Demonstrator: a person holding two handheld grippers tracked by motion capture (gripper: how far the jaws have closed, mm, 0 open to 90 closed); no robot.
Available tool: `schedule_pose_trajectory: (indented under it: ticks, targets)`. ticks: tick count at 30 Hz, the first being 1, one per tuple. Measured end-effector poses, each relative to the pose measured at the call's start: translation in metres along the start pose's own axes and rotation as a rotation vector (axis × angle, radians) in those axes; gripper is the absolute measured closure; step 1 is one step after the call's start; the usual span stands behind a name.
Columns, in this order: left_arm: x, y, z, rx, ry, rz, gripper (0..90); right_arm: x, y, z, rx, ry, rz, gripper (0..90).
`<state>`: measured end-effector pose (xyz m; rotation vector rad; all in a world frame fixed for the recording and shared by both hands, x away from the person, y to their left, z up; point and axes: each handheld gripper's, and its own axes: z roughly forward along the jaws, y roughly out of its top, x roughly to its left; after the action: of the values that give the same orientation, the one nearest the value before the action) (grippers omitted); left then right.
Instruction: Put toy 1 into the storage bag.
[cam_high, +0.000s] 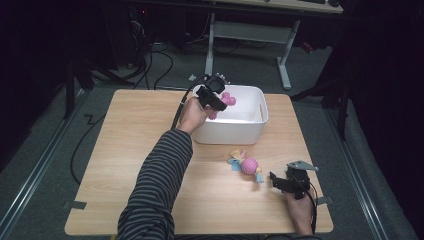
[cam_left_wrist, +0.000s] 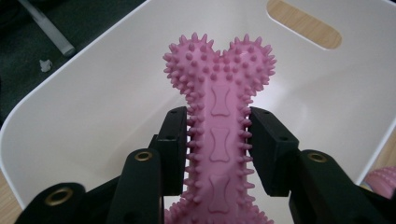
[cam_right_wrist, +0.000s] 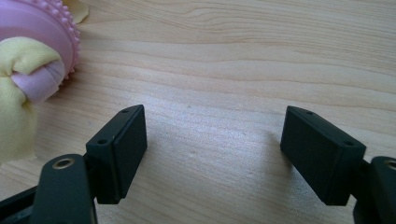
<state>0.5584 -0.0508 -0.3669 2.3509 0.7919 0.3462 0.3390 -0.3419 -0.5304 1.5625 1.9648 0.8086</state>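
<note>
A plastic bin (cam_high: 235, 131) sits on the wooden table (cam_high: 130, 145) just above the high view's centre. The left gripper (cam_high: 216, 97) holds a spiked bone chew toy (cam_high: 227, 100) over the bin's upper-left corner. Below the bin lies a ball toy with cloth knots (cam_high: 247, 165); the right gripper (cam_high: 275, 181) rests at lower right, just beside it.

No text, label, brand, number or sign can be read anywhere in these views, neither on the pink spiked bone toy (cam_left_wrist: 219, 135), whose shaft bears only small embossed bone shapes, nor on the white bin (cam_high: 235, 131) or the bench (cam_high: 140, 150).
</note>
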Motion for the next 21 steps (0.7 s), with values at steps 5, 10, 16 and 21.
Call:
schedule_pose_trajectory:
  ticks: [5, 10, 16, 21]
  targets:
    - [-0.001, 0.0, 0.004, 0.012, -0.005, 0.001, 59.0, 0.0, 0.0, 0.0, 0.0, 0.0, 0.0, 23.0]
    - [-0.002, 0.0, 0.007, 0.024, -0.011, 0.002, 58.9, 0.0, 0.0, 0.0, 0.0, -0.001, -0.001, 22.9]
    - [-0.005, -0.001, 0.011, 0.045, -0.02, 0.013, 58.7, 0.0, 0.0, 0.0, 0.0, -0.001, -0.001, 23.0]
    - [-0.007, -0.001, 0.014, 0.06, -0.031, 0.018, 58.6, 0.0, 0.0, 0.0, 0.0, -0.001, -0.001, 23.0]
